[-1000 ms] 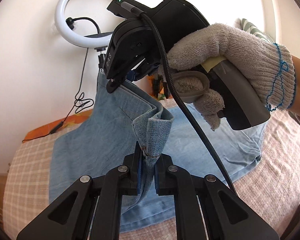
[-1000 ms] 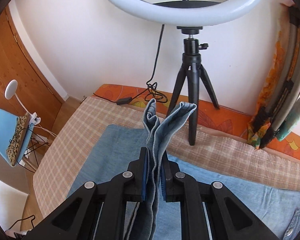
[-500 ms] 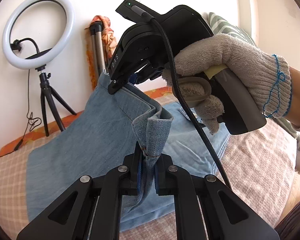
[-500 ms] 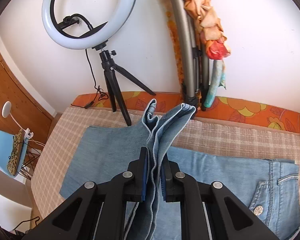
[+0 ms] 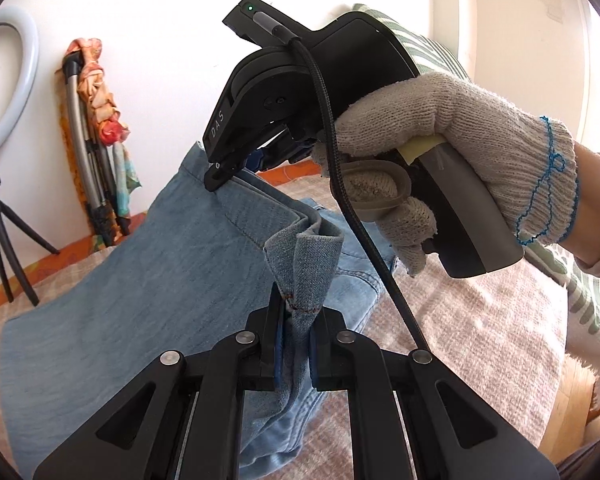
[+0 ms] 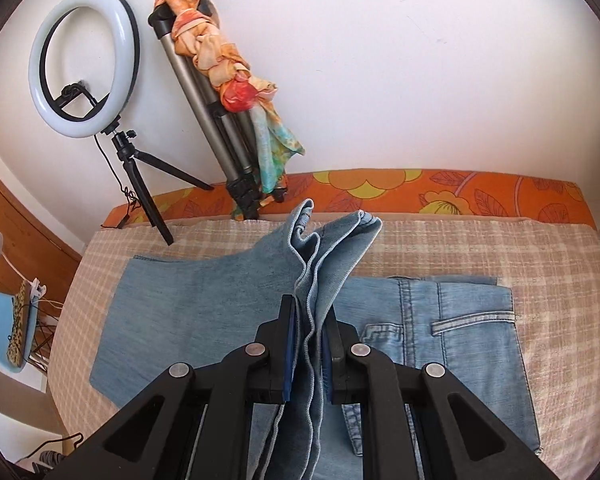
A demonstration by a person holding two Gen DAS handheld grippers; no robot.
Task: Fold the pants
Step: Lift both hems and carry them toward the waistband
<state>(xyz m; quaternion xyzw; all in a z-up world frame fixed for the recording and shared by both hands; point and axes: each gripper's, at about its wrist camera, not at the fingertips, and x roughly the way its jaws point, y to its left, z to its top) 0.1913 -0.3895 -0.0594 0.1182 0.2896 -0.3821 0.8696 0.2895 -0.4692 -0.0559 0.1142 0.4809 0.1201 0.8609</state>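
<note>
- Two tools are on the job: the left tool is clamped on a bunched hem of the pants, centre of its frame.
- Right tool is likewise pinched tight on several stacked denim layers, low centre of its view; the gloved hand squeezes its trigger at upper right.
- Pants lie across the bed, waistband and back pocket at lower right, leg end lifted off the checked blanket.
- Denim looks soft, light-washed and floppy, with some weight; I judge it will drape and sag rather than hold a crease.
- Best holds, to my eye: the stitched hems and seams, thick and grippy, unlikely to slip.
- Ring light and tripod stand at upper left.
</note>
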